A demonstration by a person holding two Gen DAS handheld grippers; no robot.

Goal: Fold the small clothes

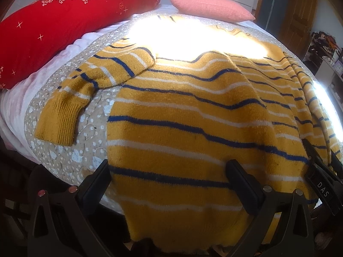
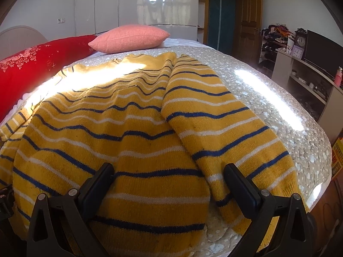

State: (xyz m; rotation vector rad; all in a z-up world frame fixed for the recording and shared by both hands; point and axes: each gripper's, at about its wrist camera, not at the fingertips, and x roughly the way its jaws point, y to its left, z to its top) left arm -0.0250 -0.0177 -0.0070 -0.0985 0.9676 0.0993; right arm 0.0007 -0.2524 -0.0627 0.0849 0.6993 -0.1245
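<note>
A yellow sweater (image 1: 184,115) with blue and white stripes lies spread on the bed, hem nearest me. In the left wrist view its left sleeve (image 1: 90,81) bends back toward the hem, its ribbed cuff (image 1: 57,124) on the quilt. My left gripper (image 1: 169,177) is open, its fingers wide apart over the hem's left part. The right wrist view shows the sweater (image 2: 111,132) with its right sleeve (image 2: 225,132) lying alongside the body, overlapping its right edge. My right gripper (image 2: 169,175) stands open low over the hem, its right finger (image 2: 240,184) on that sleeve. It also shows as the right gripper (image 1: 321,169) beside the sweater's right edge.
The bed carries a grey flowered quilt (image 2: 268,98). A red pillow (image 1: 64,25) and a pink pillow (image 1: 210,6) lie at the head. A bright sun patch (image 1: 182,36) washes out the collar area. Wardrobe (image 2: 139,2), door (image 2: 248,19), and a desk with a monitor (image 2: 321,53) stand on the right.
</note>
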